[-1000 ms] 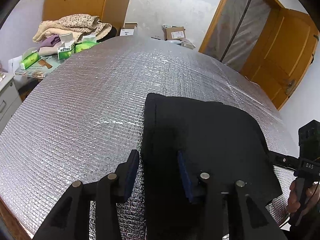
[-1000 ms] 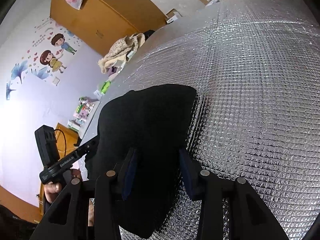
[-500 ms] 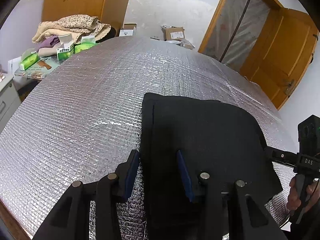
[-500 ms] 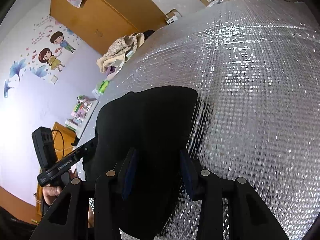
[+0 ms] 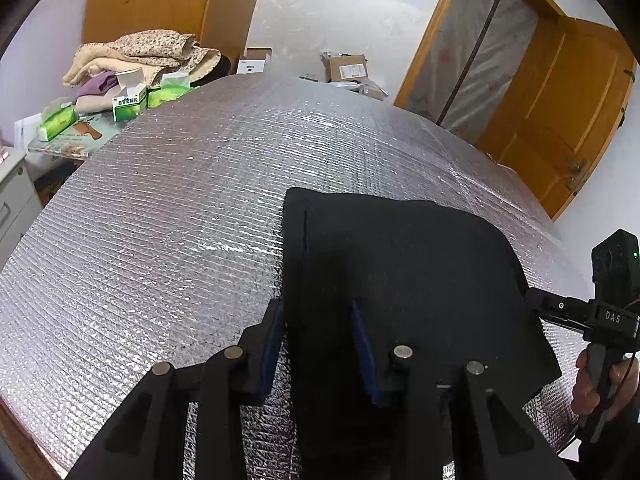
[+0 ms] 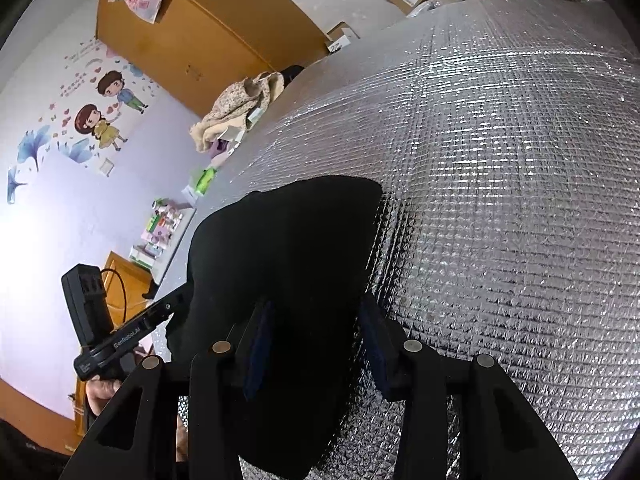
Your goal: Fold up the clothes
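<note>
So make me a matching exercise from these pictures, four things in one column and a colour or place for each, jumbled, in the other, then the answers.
Things:
1. garment
2. table cover
3. door
4. blanket pile

Colour or place:
A. silver, quilted foil
B. beige and speckled, past the cover's far left edge
C. black, lying flat on the near side of the cover
D. orange-brown wood, far right of the left wrist view

Pairs: 1-C, 2-A, 3-D, 4-B
</note>
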Available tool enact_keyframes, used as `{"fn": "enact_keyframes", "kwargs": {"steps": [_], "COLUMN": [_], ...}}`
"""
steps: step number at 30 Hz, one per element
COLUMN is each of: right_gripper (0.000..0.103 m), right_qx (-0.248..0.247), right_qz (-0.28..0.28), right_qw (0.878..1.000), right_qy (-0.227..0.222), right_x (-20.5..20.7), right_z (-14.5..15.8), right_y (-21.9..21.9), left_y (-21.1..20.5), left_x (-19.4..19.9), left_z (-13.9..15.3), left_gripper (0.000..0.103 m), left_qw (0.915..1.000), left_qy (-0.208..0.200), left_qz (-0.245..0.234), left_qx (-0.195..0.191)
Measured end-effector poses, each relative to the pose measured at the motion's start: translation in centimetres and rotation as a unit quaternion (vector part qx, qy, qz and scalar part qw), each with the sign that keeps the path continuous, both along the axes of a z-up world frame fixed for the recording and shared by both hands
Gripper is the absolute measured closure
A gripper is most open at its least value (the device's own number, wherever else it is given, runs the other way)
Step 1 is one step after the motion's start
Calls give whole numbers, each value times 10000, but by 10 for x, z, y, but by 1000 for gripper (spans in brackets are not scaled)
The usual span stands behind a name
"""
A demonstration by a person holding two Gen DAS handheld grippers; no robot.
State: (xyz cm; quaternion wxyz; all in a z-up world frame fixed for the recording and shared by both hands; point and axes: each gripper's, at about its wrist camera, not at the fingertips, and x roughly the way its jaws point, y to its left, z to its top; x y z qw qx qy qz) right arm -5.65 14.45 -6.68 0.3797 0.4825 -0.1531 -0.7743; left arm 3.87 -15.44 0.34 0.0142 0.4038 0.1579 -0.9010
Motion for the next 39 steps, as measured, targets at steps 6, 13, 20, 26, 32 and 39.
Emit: {"fn": "enact_keyframes", "kwargs": {"steps": [6, 13, 20, 26, 32, 39], "right_gripper": [58, 58, 58, 58, 56, 58], "right_qx": [94, 64, 173, 135, 133, 220], "right_qz": [9, -162, -173, -193, -135, 162], "right_qw": [9999, 9998, 9996, 9997, 9997, 9992], "right_qy": [45, 58, 102, 90, 138, 305], "right_x": [-4, -3, -5, -3, -2, 6], "right_z": [0, 0, 0, 0, 3, 9], "right_y": [-6, -3, -7, -6, -10, -17], "left_y": [-1, -2, 1, 4, 5, 2], "left_x": [-2, -2, -2, -1, 0, 6], "left_z": [-3, -4, -4, -3, -2, -1], "left_gripper": [64, 64, 64, 65, 69, 75], "left_qw": [10000, 9999, 9999, 9999, 9998, 9998], "left_qy": [19, 31, 54, 51, 78, 124], "left_qz": [-23, -73, -96, -98, -127, -162], "left_qx": [13, 69, -26, -89, -96, -41]}}
